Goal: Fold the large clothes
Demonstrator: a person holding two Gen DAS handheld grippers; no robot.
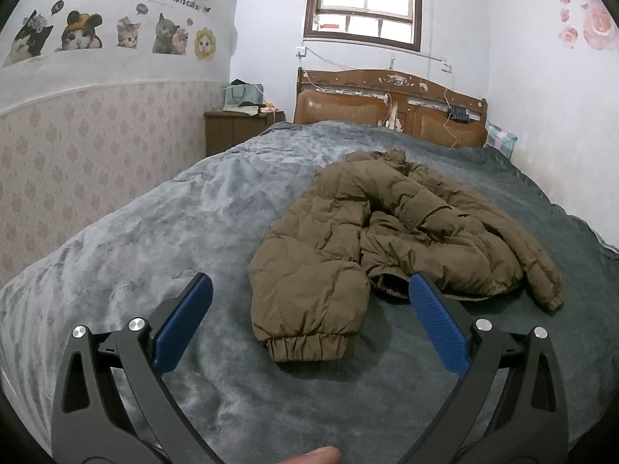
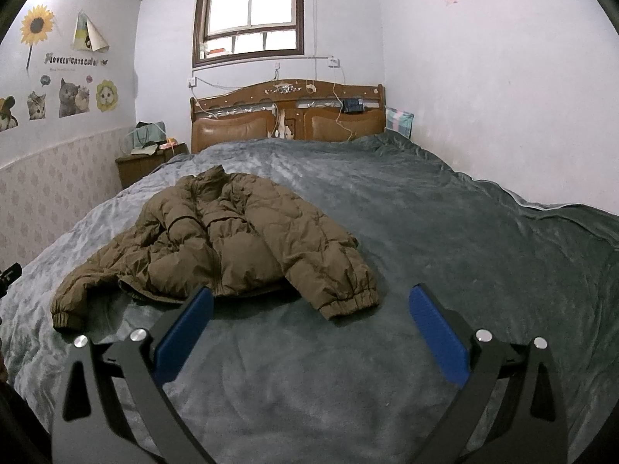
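Observation:
A brown puffer jacket (image 1: 371, 232) lies crumpled on the grey blanket of the bed (image 1: 154, 232), collar toward the headboard. In the left wrist view one sleeve with an elastic cuff (image 1: 309, 346) points toward me. My left gripper (image 1: 311, 284) is open and empty, held above the blanket with that sleeve between its blue pads. In the right wrist view the jacket (image 2: 232, 239) lies left of centre, one cuff (image 2: 352, 301) near. My right gripper (image 2: 311, 294) is open and empty, just short of the jacket's hem.
A wooden headboard (image 2: 286, 112) with cables stands at the far end under a window. A dark nightstand (image 1: 240, 127) with bags is at the far left. Walls close in on both sides. A pillow (image 2: 400, 120) sits at the far right corner.

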